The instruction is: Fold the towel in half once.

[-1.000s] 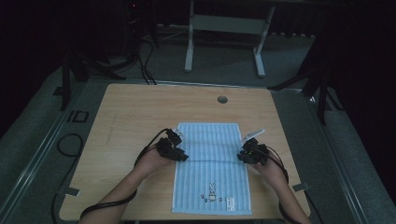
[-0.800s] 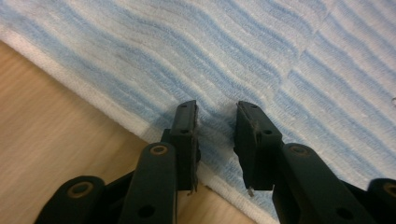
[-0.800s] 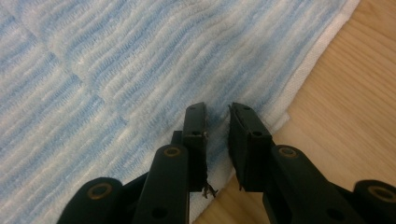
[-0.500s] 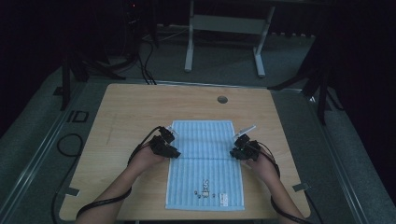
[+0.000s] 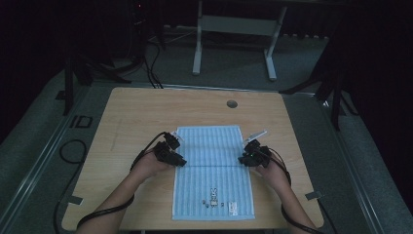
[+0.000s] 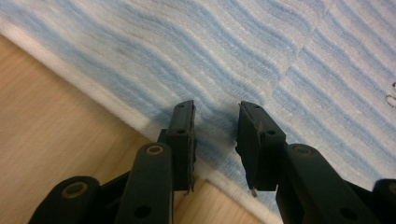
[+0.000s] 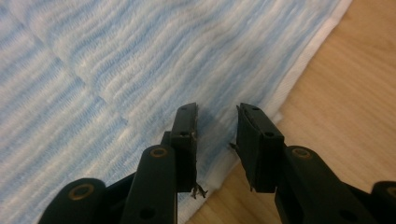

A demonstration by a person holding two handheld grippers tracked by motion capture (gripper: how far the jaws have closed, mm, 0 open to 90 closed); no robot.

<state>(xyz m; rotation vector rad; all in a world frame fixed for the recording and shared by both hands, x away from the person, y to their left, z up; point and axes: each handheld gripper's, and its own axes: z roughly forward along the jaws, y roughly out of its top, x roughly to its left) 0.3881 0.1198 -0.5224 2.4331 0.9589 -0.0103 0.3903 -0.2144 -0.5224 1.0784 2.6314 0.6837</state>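
Observation:
A blue-and-white striped towel (image 5: 214,146) lies flat on the wooden table (image 5: 136,117), with a small bunny print (image 5: 213,195) near its front end. My left gripper (image 5: 179,162) is at the towel's left edge, about halfway along. Its jaws stand open over the white hem (image 6: 215,135), with nothing between them. Across from it, my right gripper (image 5: 242,159) is at the towel's right edge, also open over the hem (image 7: 217,140). The towel (image 6: 243,56) (image 7: 107,60) shows a fold crease in both gripper views.
A round hole (image 5: 232,104) sits in the tabletop beyond the towel. A small white strip (image 5: 258,133) lies just behind the right gripper. Bare wood (image 5: 292,126) flanks the towel. A desk frame (image 5: 234,29) and floor cables (image 5: 73,151) surround the table.
The towel slid a little to the left along with both grippers, then stayed put. The right gripper has come in slightly toward the towel's edge.

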